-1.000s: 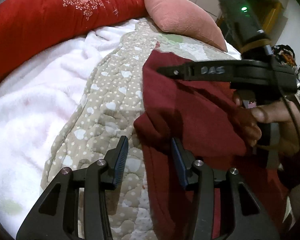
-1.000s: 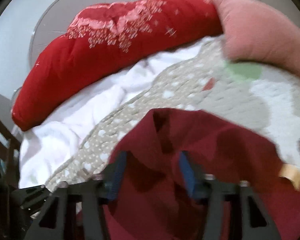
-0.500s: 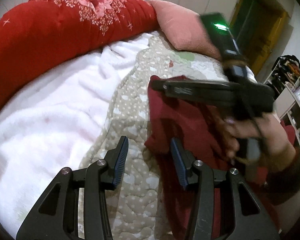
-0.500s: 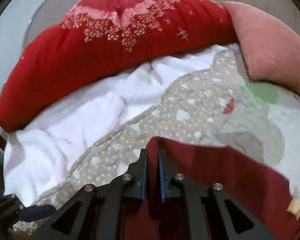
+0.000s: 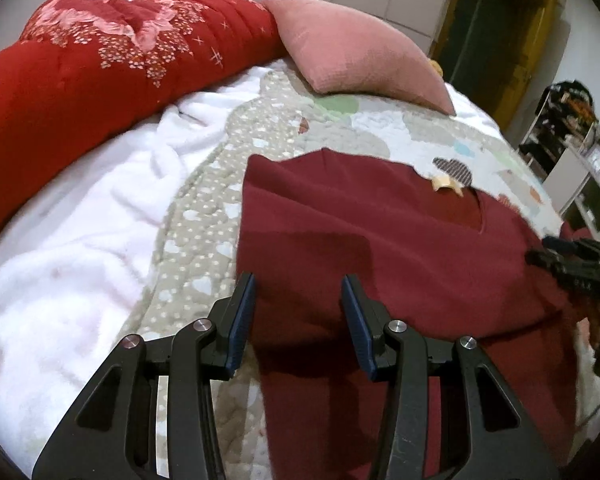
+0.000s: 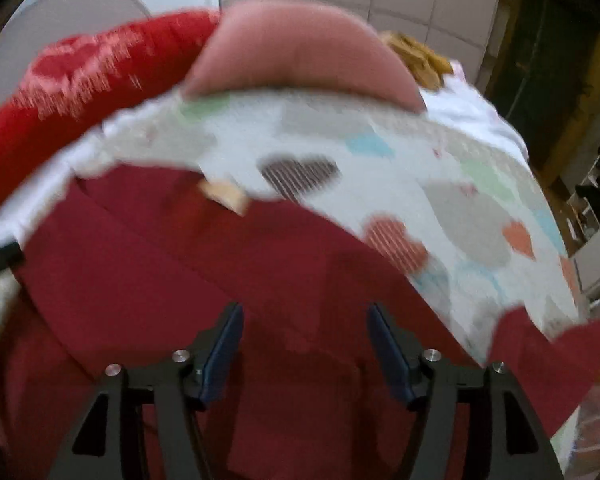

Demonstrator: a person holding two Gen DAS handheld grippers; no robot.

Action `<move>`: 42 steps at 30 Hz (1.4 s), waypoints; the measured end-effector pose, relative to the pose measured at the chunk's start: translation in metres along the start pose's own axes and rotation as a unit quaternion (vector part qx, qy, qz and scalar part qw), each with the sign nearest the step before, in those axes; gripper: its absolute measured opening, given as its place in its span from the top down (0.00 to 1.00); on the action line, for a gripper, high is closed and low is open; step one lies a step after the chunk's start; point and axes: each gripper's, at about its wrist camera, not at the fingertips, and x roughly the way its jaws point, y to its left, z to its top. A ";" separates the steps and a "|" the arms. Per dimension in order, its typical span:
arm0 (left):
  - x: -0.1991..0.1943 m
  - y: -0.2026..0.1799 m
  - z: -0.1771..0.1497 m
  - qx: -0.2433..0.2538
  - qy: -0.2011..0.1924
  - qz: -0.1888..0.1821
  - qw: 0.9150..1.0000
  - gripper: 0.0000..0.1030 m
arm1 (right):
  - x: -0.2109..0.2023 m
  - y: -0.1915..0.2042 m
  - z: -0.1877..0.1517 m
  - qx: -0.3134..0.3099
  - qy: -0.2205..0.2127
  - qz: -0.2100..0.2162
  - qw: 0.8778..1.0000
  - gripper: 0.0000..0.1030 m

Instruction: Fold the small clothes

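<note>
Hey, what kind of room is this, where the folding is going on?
Most likely a bedroom in a home. The dark red garment lies on a bed covered with a patterned quilt, with a pink pillow and a thick red floral comforter piled at the far side.

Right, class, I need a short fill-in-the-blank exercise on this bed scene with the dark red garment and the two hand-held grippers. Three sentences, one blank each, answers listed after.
1. The dark red garment lies on a quilt patterned with ____.
2. At the head of the bed, a plain pink pillow rests beside a ____ floral comforter.
3. The pads of the left hand-held gripper are coloured ____.

Missing words: hearts; red; blue
</note>
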 end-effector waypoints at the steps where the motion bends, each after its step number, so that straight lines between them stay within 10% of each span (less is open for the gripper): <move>1: 0.001 -0.001 -0.001 0.004 0.002 0.005 1.000 0.57 | 0.006 -0.002 -0.004 -0.005 0.014 0.005 1.000 0.39; 6: 0.004 -0.005 -0.001 0.008 0.005 0.020 1.000 0.57 | -0.001 0.007 -0.012 -0.051 -0.013 -0.021 0.998 0.95; 15: 0.007 -0.018 0.001 0.013 0.004 0.022 1.000 0.57 | -0.020 -0.010 0.008 -0.011 -0.063 -0.002 0.998 0.96; 22: 0.010 -0.025 -0.003 0.021 0.012 0.016 1.000 0.57 | -0.012 -0.021 0.022 0.010 -0.069 -0.125 0.990 0.96; 26: 0.013 -0.030 -0.007 0.038 0.018 0.026 0.999 0.57 | 0.007 -0.027 0.012 0.032 -0.022 -0.083 0.996 0.95; 30: 0.008 -0.026 -0.005 0.024 0.015 0.019 0.999 0.57 | -0.023 -0.034 -0.003 0.074 -0.056 -0.084 0.992 0.67; 42: 0.017 0.009 -0.010 -0.021 0.034 0.046 0.998 0.55 | -0.015 0.011 -0.031 0.047 -0.017 -0.023 0.998 0.67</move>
